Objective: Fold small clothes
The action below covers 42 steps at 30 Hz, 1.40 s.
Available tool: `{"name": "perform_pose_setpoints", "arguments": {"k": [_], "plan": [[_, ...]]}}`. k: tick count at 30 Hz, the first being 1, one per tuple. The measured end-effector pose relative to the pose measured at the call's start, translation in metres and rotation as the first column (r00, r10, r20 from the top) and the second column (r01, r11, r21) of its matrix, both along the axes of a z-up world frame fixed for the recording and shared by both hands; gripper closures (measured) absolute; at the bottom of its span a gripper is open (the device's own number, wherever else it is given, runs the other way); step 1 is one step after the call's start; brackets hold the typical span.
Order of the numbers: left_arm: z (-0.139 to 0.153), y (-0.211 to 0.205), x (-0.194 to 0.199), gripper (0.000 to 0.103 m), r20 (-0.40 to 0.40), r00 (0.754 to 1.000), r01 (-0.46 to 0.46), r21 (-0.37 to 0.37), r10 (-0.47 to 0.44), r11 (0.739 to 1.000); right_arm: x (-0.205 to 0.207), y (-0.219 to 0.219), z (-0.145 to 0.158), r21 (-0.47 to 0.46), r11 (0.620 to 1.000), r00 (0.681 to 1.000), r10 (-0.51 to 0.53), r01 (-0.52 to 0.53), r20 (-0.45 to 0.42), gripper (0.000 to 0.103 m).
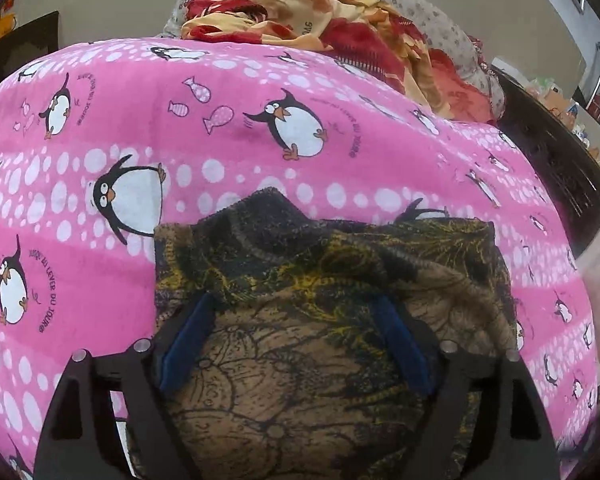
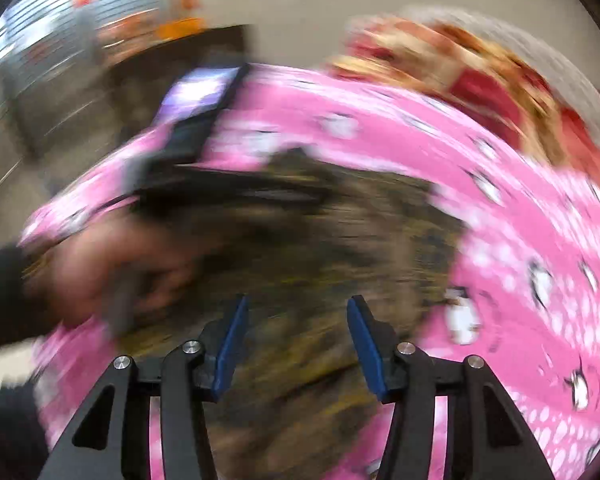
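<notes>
Heavily blurred in right view: brown patterned garment (image 1: 300, 320) on penguin sheet (image 1: 228, 92); left claw (image 1: 296, 344) and right claw (image 2: 296, 348) both spread wide, gripping nothing.

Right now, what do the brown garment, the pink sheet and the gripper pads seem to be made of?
Garment: probably soft knit or fleece with a matte brown and yellow print; its dark collar edge looks fuzzy.
Sheet: likely thin woven cotton, matte, with flat printed penguins and faint creases.
Pads on the left gripper: blue, dull, perhaps foam or rubber; the frame looks like black hard plastic with metal pins.
</notes>
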<state>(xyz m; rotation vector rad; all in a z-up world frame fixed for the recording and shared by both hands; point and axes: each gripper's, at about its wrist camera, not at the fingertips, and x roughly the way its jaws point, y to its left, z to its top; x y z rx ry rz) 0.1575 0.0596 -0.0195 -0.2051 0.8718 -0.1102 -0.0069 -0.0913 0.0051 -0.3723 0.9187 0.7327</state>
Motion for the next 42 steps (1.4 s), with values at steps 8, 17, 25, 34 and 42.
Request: {"name": "perform_pose_setpoints", "arguments": {"k": [8, 17, 25, 34, 42], "plan": [[-0.001, -0.013, 0.003, 0.016, -0.005, 1.000, 0.000, 0.090, 0.001, 0.996, -0.009, -0.036, -0.048, 0.117, 0.984, 0.989, -0.122, 0.132, -0.088, 0.014], [-0.003, -0.012, 0.002, 0.015, 0.002, 1.000, -0.006, 0.101, 0.006, 0.995, -0.008, -0.036, -0.049, 0.112, 0.985, 0.989, -0.124, 0.133, -0.080, 0.011], [-0.003, -0.012, 0.003, 0.015, 0.001, 1.000, -0.006, 0.102, 0.006, 0.995, -0.010, -0.034, -0.050, 0.110, 0.985, 0.989, -0.125, 0.133, -0.080, 0.010], [-0.003, -0.012, 0.003, 0.015, 0.001, 1.000, -0.005, 0.103, 0.005, 0.995, -0.011, -0.034, -0.050, 0.109, 0.985, 0.989, -0.125, 0.133, -0.078, 0.010], [-0.003, -0.011, 0.004, 0.015, 0.000, 1.000, -0.004, 0.105, 0.004, 0.994, -0.012, -0.034, -0.049, 0.107, 0.985, 0.989, -0.127, 0.135, -0.075, 0.010]]}}
